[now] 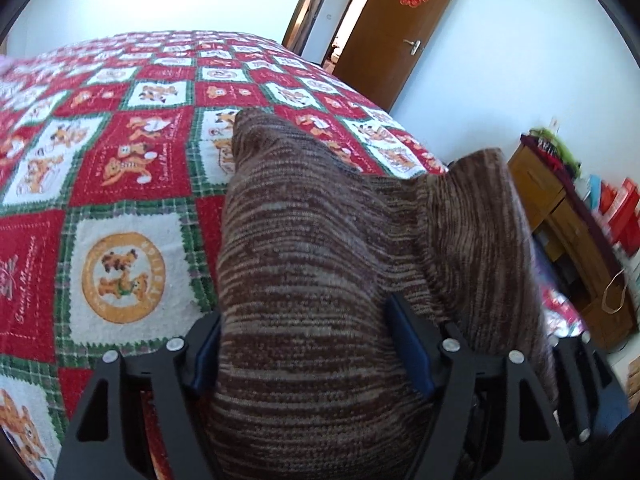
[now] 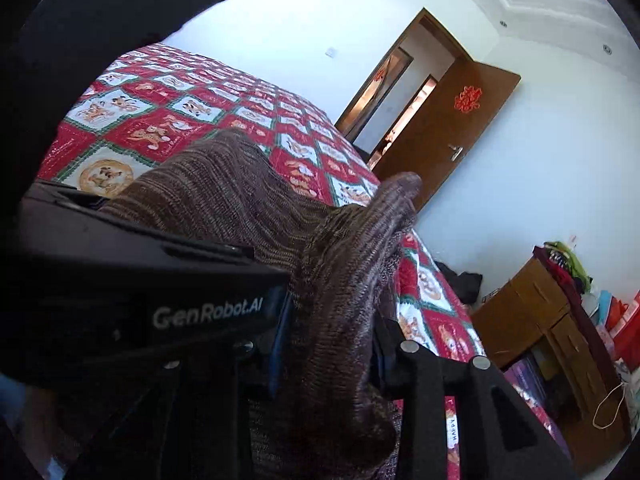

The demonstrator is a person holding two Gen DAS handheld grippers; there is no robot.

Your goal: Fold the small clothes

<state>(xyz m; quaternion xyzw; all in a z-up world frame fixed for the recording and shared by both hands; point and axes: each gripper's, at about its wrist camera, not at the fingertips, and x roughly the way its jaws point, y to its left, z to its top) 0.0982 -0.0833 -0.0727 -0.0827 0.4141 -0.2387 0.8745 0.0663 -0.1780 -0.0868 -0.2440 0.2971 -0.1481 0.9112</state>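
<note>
A brown striped knitted garment (image 1: 304, 280) is pinched between the fingers of the left gripper (image 1: 308, 356) and likewise of the right gripper (image 2: 332, 344), both held raised side by side, above the red patchwork-quilted bed (image 1: 120, 152).

- The bed (image 1: 132, 168) fills the left and middle of both wrist views.
- A quilt (image 1: 120, 92) lies directly on it, in red and white squares with green plaid borders.
- The squares carry orange cartoon animals; one white square shows a round orange emblem (image 1: 123, 277).
</note>
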